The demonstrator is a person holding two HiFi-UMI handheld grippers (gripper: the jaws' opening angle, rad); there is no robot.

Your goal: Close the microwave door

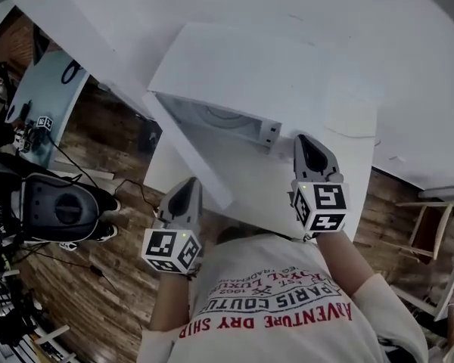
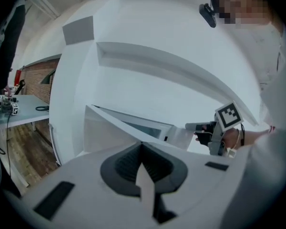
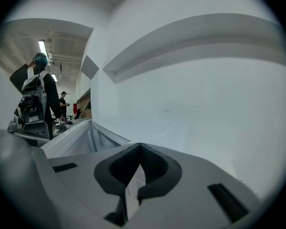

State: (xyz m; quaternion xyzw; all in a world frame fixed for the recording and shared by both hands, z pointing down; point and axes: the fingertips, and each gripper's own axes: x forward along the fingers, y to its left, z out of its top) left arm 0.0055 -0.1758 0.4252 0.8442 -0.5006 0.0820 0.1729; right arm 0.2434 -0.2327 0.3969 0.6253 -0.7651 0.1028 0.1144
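While microwave door (image 1: 189,153) open, left tool (image 1: 187,186) beside free edge.

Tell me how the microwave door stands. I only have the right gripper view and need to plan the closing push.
Observer: In the head view the microwave door is swung wide open, out from the microwave toward the person.
Operator: Where is the left gripper?
Observer: The left gripper is beside the door's outer face, near its free end. Its jaws are together with nothing between them.
Operator: And where is mine?
Observer: The right gripper points at the microwave's front right corner, well away from the door.
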